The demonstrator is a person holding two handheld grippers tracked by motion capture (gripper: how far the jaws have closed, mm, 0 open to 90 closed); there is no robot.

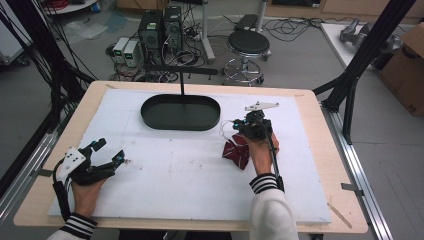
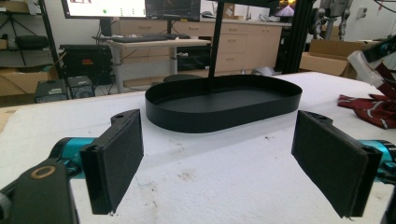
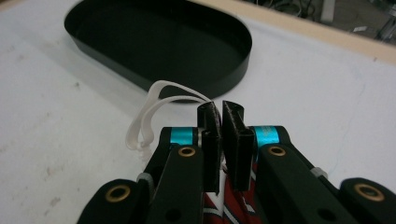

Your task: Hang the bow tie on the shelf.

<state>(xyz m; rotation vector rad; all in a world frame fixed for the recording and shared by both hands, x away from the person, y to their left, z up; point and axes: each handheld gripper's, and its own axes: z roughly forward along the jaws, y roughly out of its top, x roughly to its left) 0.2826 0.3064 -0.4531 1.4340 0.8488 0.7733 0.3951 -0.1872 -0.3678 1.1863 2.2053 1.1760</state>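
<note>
A crumpled red cloth (image 1: 237,151) with white loops (image 1: 226,129) lies right of centre on the white mat. My right gripper (image 1: 243,131) is shut on its upper edge. In the right gripper view the jaws (image 3: 219,109) pinch red-and-white fabric (image 3: 229,205), and the loops (image 3: 144,116) stick out ahead on the left. An empty black oval tray (image 1: 180,125) sits at the far middle, also seen as the tray (image 3: 159,42) ahead of the right gripper. My left gripper (image 1: 111,150) rests at the near left, open and empty, its pads (image 2: 116,158) wide apart and facing the tray (image 2: 219,119).
A thin black pole (image 1: 181,82) rises just behind the tray. The red cloth (image 2: 373,108) shows at the right edge of the left gripper view. Beyond the table's far edge stand a stool (image 1: 248,45) and computer boxes (image 1: 160,30). Black frame posts (image 1: 365,55) flank the right side.
</note>
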